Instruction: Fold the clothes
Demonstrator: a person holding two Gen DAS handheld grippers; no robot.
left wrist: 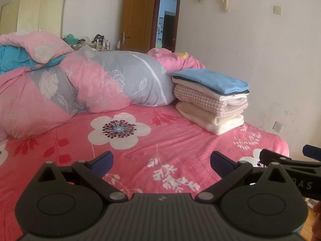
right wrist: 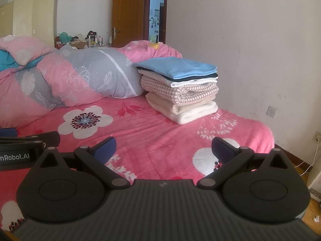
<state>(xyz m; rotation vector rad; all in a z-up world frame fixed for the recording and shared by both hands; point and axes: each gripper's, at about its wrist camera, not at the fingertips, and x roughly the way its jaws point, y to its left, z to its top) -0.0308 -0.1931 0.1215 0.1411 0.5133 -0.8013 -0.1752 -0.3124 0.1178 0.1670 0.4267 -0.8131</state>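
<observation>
Both tongs, left tongs and right tongs, gape wide and empty above the bed; folded clothes sit by its far right edge; only the right view shows a cable.

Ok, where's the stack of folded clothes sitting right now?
The stack of folded clothes sits on the pink floral bed sheet, centre-right in both wrist views, against the bunched duvet and near the wall-side edge of the bed.

Folded stack lies on bed, right of duvet.
</observation>
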